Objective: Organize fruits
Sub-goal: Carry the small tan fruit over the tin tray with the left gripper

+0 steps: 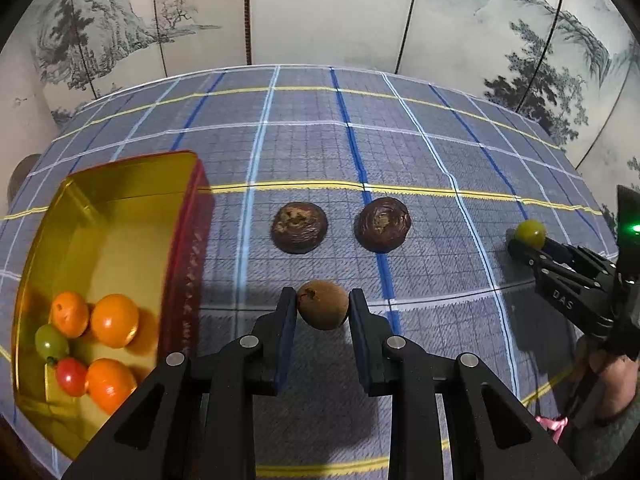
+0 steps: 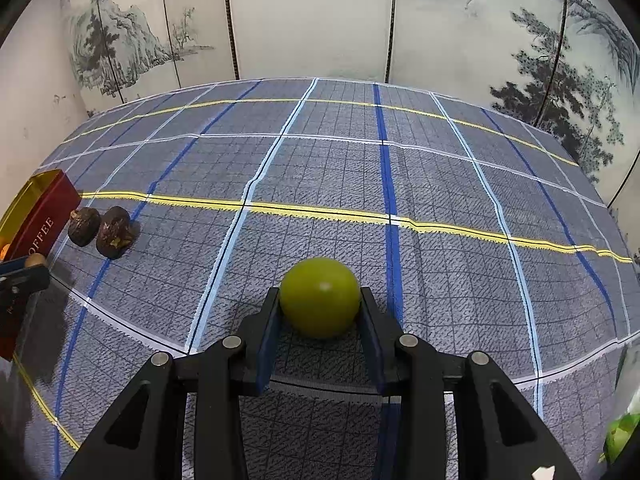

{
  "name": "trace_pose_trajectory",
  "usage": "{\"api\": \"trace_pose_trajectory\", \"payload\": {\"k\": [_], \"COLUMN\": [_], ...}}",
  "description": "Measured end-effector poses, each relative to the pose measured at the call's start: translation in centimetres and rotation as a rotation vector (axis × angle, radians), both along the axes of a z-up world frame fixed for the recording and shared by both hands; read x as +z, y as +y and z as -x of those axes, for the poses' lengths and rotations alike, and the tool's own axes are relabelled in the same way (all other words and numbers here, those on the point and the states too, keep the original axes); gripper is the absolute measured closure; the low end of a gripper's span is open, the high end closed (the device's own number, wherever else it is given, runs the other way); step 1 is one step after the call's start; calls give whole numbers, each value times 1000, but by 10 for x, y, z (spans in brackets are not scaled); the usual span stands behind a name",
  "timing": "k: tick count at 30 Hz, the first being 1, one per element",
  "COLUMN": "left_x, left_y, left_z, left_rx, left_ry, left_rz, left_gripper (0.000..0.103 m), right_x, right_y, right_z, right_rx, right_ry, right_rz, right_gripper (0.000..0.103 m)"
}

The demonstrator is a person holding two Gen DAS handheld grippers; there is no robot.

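My left gripper (image 1: 322,312) is shut on a small round brown fruit (image 1: 322,305), low over the checked cloth. Two dark wrinkled fruits (image 1: 299,227) (image 1: 382,229) lie on the cloth just beyond it. A gold tin with red sides (image 1: 120,220) stands at the left and holds several orange fruits (image 1: 114,320), a green one (image 1: 50,342) and a red one (image 1: 71,376). My right gripper (image 2: 320,308) is shut on a round green fruit (image 2: 319,297); it also shows at the right of the left wrist view (image 1: 530,233).
The table is covered by a blue-grey checked cloth (image 2: 360,168). A painted folding screen (image 2: 320,20) stands behind it. The tin (image 2: 44,212) and the two dark fruits (image 2: 98,226) lie far left in the right wrist view. Something green (image 2: 620,436) sits at that view's bottom right.
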State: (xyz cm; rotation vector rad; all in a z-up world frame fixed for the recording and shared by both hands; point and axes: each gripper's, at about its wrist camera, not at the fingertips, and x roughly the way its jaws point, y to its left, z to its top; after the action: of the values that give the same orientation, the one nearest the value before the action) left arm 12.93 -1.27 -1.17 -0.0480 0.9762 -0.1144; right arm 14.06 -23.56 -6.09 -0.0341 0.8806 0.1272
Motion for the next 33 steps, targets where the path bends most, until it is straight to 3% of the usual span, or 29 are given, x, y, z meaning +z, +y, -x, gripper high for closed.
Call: {"api": "trace_pose_trajectory", "payload": {"k": [13, 23, 33], "left_x": [36, 25, 6], "left_y": [72, 135, 165], "left_z": [30, 39, 41], "left_rx": [125, 268, 324], "left_ry": [-68, -55, 1], "left_rz": [-1, -38, -27], "left_gripper": [76, 76, 76], "right_x": [0, 0, 0], "right_y": [0, 0, 0], "right_z": [0, 0, 0], "right_rx": [0, 0, 0], "right_ry": [0, 0, -1], "right_rz": [0, 1, 7], "right_gripper": [68, 68, 68]}}
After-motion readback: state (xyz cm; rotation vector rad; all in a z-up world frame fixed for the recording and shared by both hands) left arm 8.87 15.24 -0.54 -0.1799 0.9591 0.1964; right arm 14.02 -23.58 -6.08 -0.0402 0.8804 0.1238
